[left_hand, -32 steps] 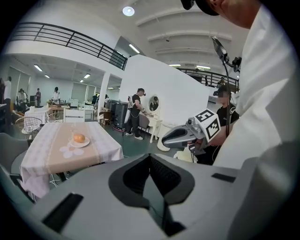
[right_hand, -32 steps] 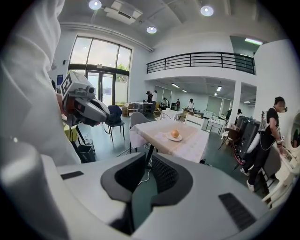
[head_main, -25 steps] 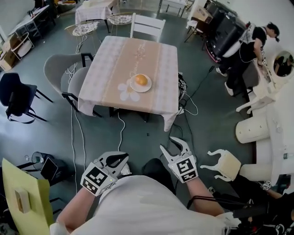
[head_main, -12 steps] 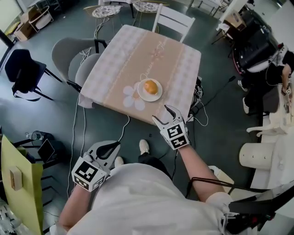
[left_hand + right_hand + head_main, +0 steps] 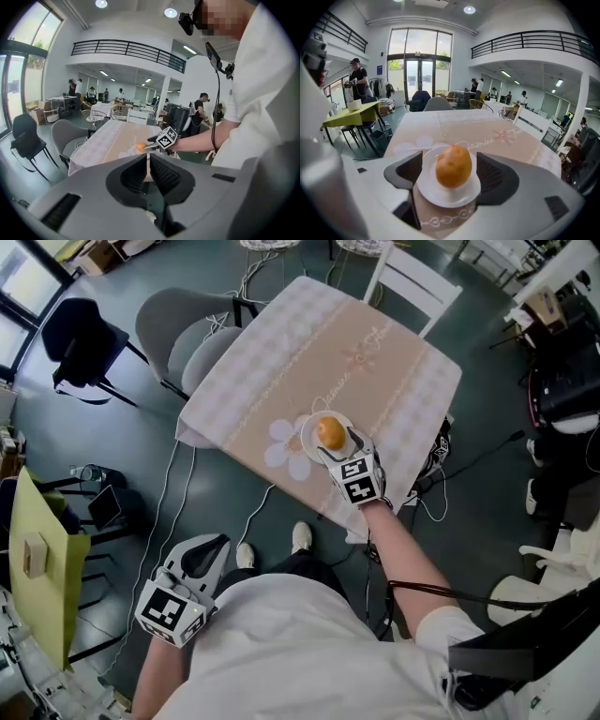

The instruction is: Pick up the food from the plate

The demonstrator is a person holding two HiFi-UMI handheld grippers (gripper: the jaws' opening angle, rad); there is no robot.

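An orange, roundish piece of food (image 5: 329, 432) sits on a small white plate (image 5: 308, 434) near the front edge of a table with a beige patterned cloth (image 5: 356, 352). My right gripper (image 5: 337, 444) reaches over the plate. In the right gripper view its jaws are opening around the food (image 5: 453, 166), one on each side, and the pads (image 5: 410, 171) stand clear of it above the plate (image 5: 440, 198). My left gripper (image 5: 208, 549) hangs low by my body, away from the table. Its jaws (image 5: 148, 164) are together with nothing between them.
Two grey chairs (image 5: 178, 334) stand at the table's left side and a white chair (image 5: 412, 282) at its far end. A black chair (image 5: 84, 334) and a yellow-green table (image 5: 37, 559) are to the left. Cables (image 5: 178, 493) run over the floor.
My right gripper has travelled from near my body forward to the plate and now brackets the food. The table has come closer in view. The left gripper stayed low.
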